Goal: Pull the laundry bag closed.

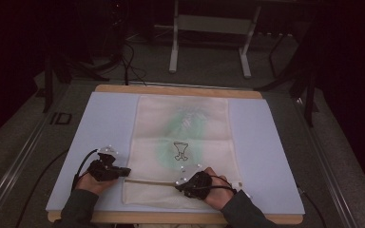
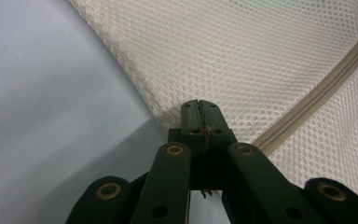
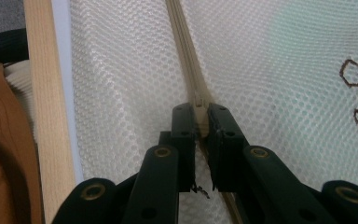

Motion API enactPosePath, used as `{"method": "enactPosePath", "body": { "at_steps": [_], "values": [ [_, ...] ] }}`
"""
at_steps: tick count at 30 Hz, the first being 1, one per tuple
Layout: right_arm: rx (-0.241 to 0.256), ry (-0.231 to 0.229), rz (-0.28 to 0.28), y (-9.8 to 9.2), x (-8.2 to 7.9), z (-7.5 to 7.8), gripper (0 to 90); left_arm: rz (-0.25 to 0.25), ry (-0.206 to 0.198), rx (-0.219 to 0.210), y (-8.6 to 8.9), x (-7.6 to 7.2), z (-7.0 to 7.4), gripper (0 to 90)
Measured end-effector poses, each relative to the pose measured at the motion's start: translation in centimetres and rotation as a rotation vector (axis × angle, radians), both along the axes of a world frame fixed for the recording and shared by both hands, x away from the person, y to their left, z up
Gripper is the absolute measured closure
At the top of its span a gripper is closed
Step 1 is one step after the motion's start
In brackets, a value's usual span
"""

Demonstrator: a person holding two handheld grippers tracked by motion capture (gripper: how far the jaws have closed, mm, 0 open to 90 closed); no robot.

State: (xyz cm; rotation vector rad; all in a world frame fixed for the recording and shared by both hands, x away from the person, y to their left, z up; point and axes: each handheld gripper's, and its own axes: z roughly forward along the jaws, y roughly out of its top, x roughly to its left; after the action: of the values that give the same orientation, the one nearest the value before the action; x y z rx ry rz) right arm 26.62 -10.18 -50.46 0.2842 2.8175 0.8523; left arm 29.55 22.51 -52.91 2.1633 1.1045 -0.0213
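No readable words or numbers anywhere; the cream mesh bag point(image 1: 183, 147) carries just a small dark outline emblem point(image 1: 181, 150) over a blurred green print, its edge also seen in the right gripper view

**Mesh cloth, matt board, bare wood**

The mesh bag point(image 1: 180, 147) is showing as cream honeycomb-weave cloth, slightly rough, with a ribbed beige fabric zipper point(image 3: 189, 70). The white board point(image 1: 95, 137) under it is looking smooth and matt. The table's near edge point(image 3: 44, 116) is showing pale bare wood grain. Both grippers' jaws are appearing as matt black plastic with brass-coloured rivets point(image 2: 174, 150).
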Motion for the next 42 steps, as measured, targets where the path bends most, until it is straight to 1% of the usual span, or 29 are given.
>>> {"method": "enactPosePath", "body": {
  "at_steps": [2, 17, 24, 35, 36, 42],
  "values": [
    [-0.005, 0.006, -0.004, -0.2, 0.0, 0.0, 82.1, 0.000, 0.000, 0.000, 0.0, 0.0, 0.0, 89.9],
    [-0.007, 0.007, -0.016, -1.3, 0.0, -0.1, 82.2, 0.000, 0.001, -0.002, 0.0, 0.0, 0.0, 89.9],
    [-0.009, 0.018, -0.023, -1.8, 0.1, -0.2, 82.2, 0.000, 0.001, -0.002, 0.0, 0.0, 0.0, 89.9],
    [-0.011, 0.017, -0.033, -2.5, 0.1, -0.3, 82.2, 0.002, 0.002, -0.004, 0.0, 0.0, 0.0, 89.9],
    [-0.008, 0.024, -0.039, -2.6, 0.1, -0.3, 82.2, 0.001, 0.002, -0.003, 0.0, 0.0, 0.0, 90.0],
    [-0.012, 0.024, -0.038, -2.9, 0.1, -0.3, 82.2, 0.002, 0.002, -0.004, 0.0, 0.0, 0.0, 89.9]
  ]
}}
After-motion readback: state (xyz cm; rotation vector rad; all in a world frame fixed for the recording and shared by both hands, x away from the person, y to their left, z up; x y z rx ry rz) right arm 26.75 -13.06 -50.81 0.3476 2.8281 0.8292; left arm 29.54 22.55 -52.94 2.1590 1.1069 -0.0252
